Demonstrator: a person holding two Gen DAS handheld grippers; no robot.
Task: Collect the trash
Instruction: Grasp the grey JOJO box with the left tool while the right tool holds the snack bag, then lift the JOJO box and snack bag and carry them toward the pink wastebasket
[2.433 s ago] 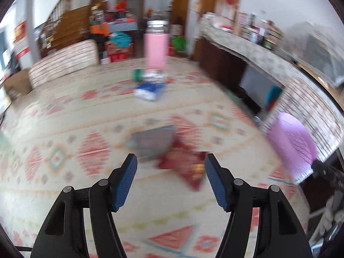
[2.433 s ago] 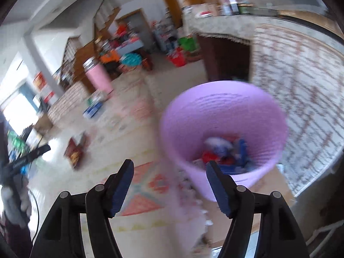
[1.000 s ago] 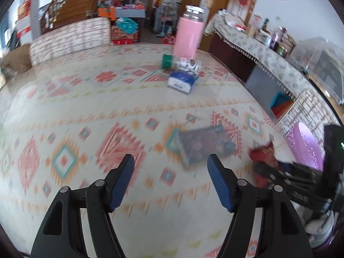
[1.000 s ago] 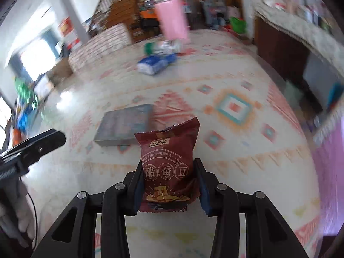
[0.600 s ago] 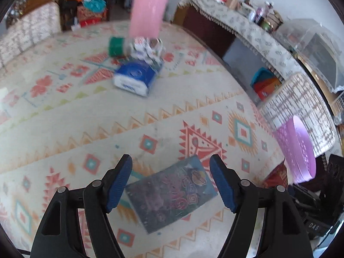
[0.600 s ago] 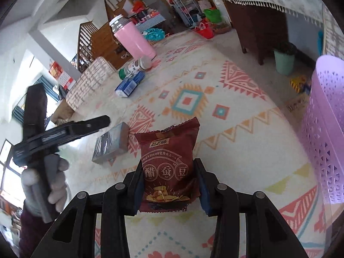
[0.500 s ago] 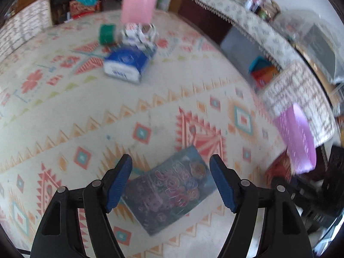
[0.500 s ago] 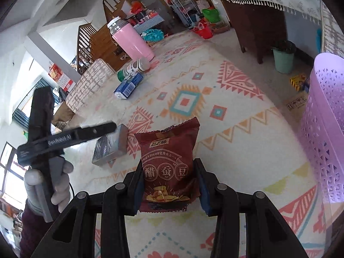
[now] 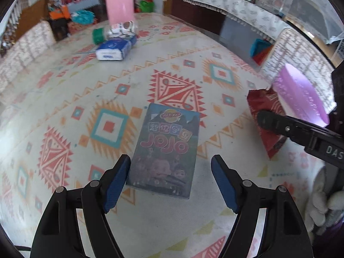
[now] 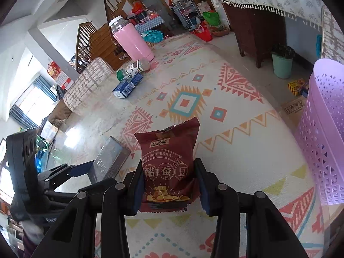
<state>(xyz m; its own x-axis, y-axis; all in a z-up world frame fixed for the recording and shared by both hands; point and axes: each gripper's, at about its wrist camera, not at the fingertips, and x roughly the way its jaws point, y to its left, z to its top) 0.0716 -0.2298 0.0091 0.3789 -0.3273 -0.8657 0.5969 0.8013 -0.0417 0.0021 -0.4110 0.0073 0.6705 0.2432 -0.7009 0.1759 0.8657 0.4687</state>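
Observation:
My right gripper [image 10: 169,185] is shut on a dark red snack bag [image 10: 168,165] and holds it upright above the patterned tablecloth; the bag also shows in the left wrist view [image 9: 267,118]. The purple perforated trash basket [image 10: 324,133] stands at the right, beyond the table edge, and also shows in the left wrist view [image 9: 301,95]. My left gripper [image 9: 169,181] is open, its fingers straddling the near end of a flat JOJO box [image 9: 166,148] lying on the table. In the right wrist view that box [image 10: 108,161] is at the left gripper's tip.
A blue tissue pack [image 9: 115,49], a lying green-capped bottle [image 9: 111,31] and a tall pink tumbler [image 9: 119,1] stand at the far side of the table. A dark wooden sideboard [image 10: 255,28] and a green bucket [image 10: 281,64] are beyond the table's right edge.
My left gripper has moved down and in over the JOJO box, which now lies between its open fingers. My right gripper keeps hold of the red bag, hardly moved.

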